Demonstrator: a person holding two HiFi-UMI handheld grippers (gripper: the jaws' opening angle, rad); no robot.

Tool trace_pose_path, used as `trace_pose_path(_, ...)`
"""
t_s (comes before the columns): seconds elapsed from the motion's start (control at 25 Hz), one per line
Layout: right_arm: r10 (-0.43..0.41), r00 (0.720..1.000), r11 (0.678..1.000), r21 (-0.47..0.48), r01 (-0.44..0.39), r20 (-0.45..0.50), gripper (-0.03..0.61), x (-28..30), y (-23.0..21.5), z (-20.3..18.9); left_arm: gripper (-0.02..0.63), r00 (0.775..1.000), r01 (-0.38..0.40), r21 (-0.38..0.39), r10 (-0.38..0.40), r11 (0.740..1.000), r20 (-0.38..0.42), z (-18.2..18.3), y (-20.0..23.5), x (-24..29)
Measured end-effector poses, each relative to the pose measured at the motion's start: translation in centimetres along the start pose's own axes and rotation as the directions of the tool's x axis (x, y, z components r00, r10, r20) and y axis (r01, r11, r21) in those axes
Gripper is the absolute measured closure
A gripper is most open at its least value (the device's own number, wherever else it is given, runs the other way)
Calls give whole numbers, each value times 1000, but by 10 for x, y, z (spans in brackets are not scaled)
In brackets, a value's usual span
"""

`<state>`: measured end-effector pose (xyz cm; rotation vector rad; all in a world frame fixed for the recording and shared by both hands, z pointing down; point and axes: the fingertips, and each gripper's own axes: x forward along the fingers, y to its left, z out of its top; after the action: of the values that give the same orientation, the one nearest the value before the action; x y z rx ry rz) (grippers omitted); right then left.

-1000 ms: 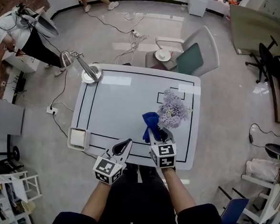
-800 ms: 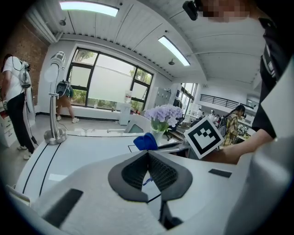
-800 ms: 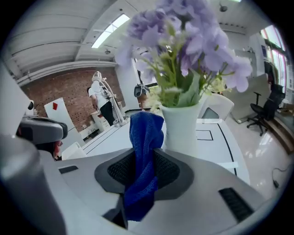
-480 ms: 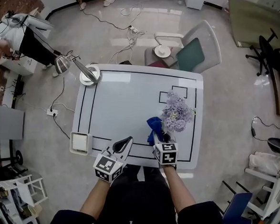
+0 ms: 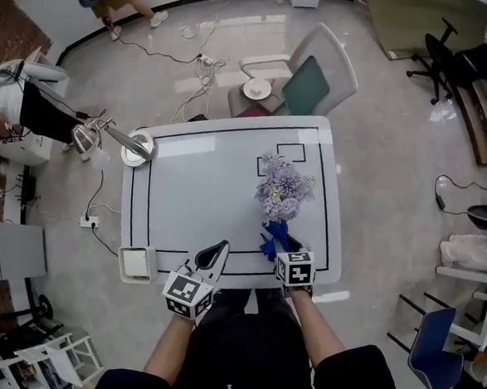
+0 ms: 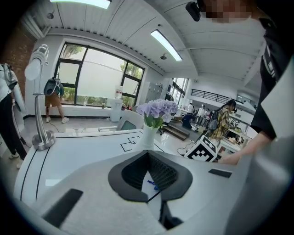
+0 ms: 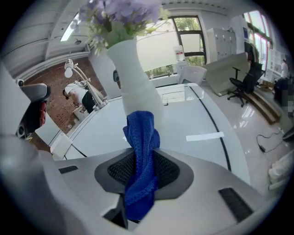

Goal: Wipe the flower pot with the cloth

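Currently the flower pot (image 7: 133,78), one tall white vase under one bunch of purple flowers (image 5: 281,188), stands near the front right edge of the table (image 5: 193,194). One blue cloth (image 7: 142,147) lies against its lower wall, pinched between the jaws of the right gripper (image 7: 142,172). The left gripper (image 6: 148,181), jaws together on nothing, hangs apart at the front edge. A sideways push could tip so narrow, top-heavy a pot, since nothing steadies it.
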<state>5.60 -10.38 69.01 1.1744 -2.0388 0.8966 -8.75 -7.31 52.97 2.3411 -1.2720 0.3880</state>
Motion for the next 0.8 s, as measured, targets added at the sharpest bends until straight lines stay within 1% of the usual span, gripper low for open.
trace_pose_path(0.08,-23,999,999,36,21,47,474,-14,-14,9,607,1000,19,18,-19,1000,-6,2,-7,6)
trace_pose_path(0.16,-32,992,998,54,26,118,474,-31,-22,29,607,1000,30,24,-29,999,-11,3,-14,11)
trace_pose_path(0.24,-36,978,998,61,24,205,474,-48,-26,58,607,999,39,30,-38,999,-16,3,-20,14)
trace_pose_path(0.32,-32,957,997,76,10,288,474,-62,-26,87,607,999,44,39,-43,998,-23,3,-24,16)
trace_pose_path(0.4,-23,941,996,88,-8,337,474,-64,-27,109,607,999,42,43,-41,998,-30,3,-26,16)
trace_pose_path(0.48,-16,941,996,88,-15,337,474,-56,-30,116,607,999,36,46,-34,998,-35,3,-27,16)
trace_pose_path(0.56,-12,952,996,84,-14,306,474,-41,-34,110,607,999,26,49,-24,998,-40,2,-27,13)
trace_pose_path(0.72,-19,978,999,45,10,208,474,-12,-42,78,607,999,6,49,-3,999,-46,-1,-26,9)
trace_pose_path(0.8,-10,988,999,35,5,156,474,-1,-44,61,607,999,-6,39,8,999,-50,-3,-25,8)
